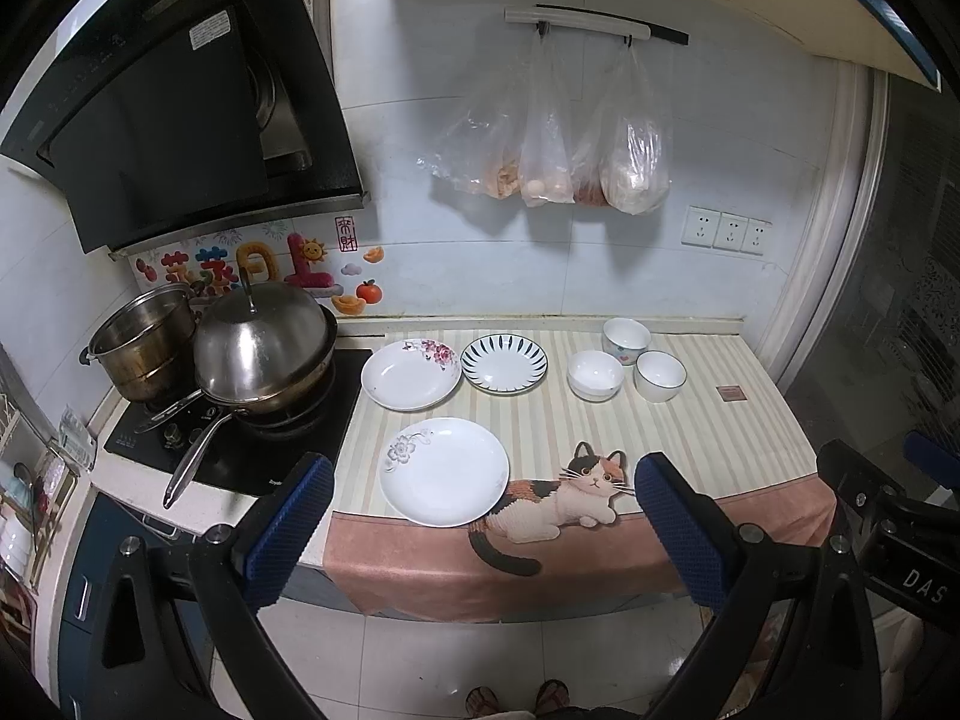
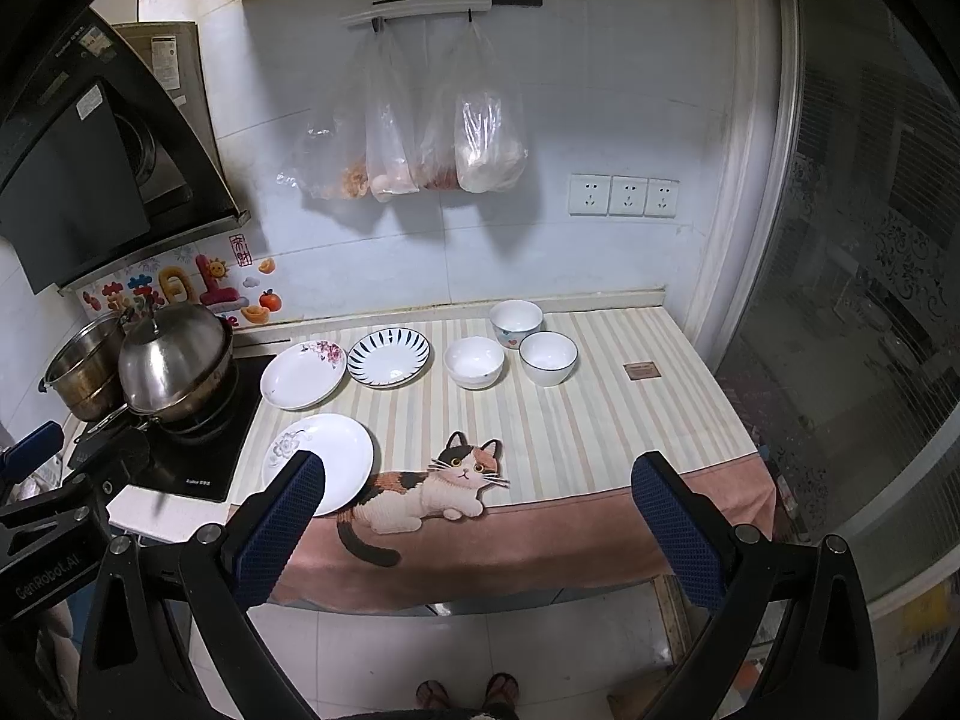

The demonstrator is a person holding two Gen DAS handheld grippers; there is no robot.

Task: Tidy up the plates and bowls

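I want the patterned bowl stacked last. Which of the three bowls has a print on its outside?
The rear bowl, nearest the wall: small coloured motifs on its side. The other two are plain white.

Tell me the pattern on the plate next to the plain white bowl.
Dark blue radiating strokes around the rim of the plate, white centre; clearest in the left wrist view.

plates (image 1: 444,471) left, bowls (image 1: 595,375) right (on counter (image 1: 690,438))

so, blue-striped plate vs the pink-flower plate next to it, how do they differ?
The blue-striped plate carries dark radial strokes all round its rim; the pink-flower plate is plain white with one floral sprig at its far edge. The pink-flower plate looks wider and sits nearer the stove; the blue-striped plate sits nearer the bowls. Both lie flat, upright and empty on the striped cloth.
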